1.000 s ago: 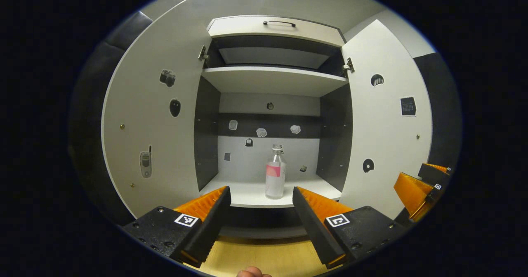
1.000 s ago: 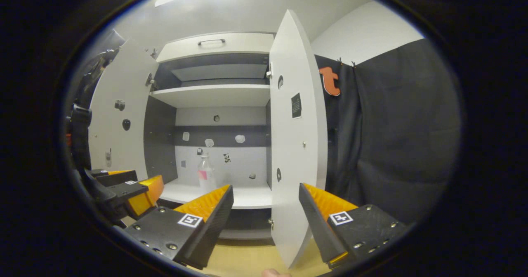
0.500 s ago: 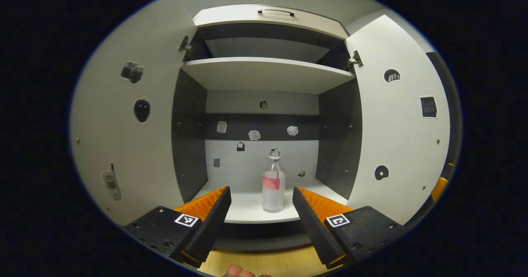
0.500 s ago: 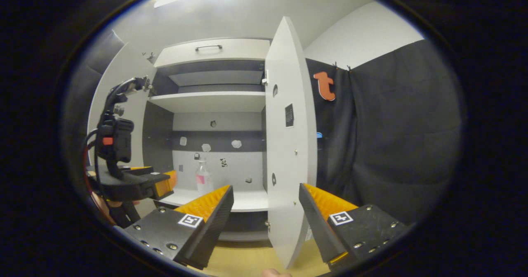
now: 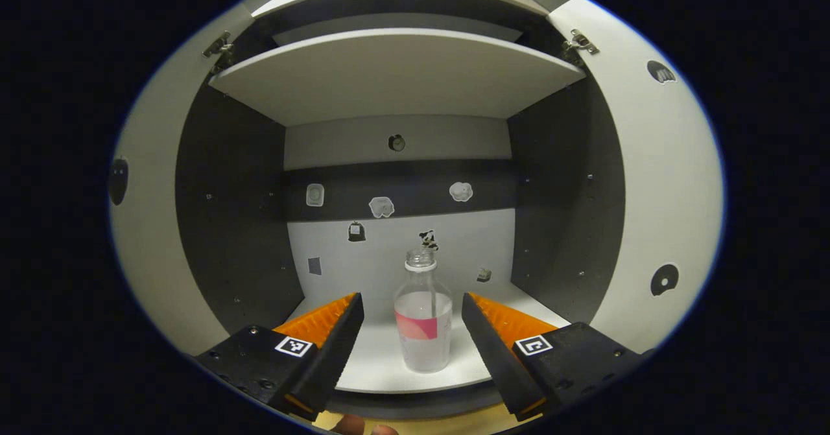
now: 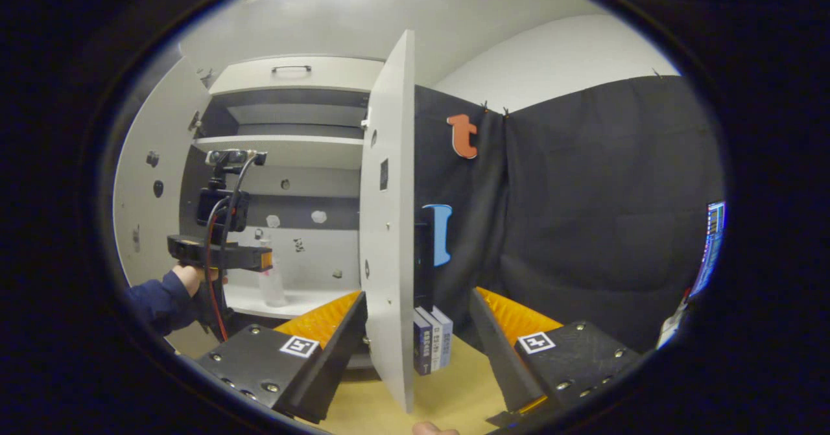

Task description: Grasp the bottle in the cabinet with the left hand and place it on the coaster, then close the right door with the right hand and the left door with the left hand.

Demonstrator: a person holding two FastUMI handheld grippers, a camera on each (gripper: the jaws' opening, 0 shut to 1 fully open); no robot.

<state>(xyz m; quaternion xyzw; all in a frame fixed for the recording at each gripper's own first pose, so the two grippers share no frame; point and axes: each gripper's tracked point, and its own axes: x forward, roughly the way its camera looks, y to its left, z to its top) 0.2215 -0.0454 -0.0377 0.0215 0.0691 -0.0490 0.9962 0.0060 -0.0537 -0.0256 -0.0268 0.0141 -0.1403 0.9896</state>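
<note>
While the clear bottle [image 5: 423, 321] with the pink label is standing upright near the front edge of the cabinet's lower shelf [image 5: 382, 373], the left gripper [image 5: 410, 331] is lining up on it with its jaws spread wide, nothing between them yet. The bottle is sitting roughly centred in the gap, slightly ahead of the fingertips. I'd be pushing straight in and level, closing on the labelled body, not the neck, then lifting clear before pulling out. The right gripper [image 6: 418, 331] is hanging released too, straddling the edge of the open right door [image 6: 389, 227], books [image 6: 431, 347] just beside it. The coaster's whereabouts I can't tell.
</note>
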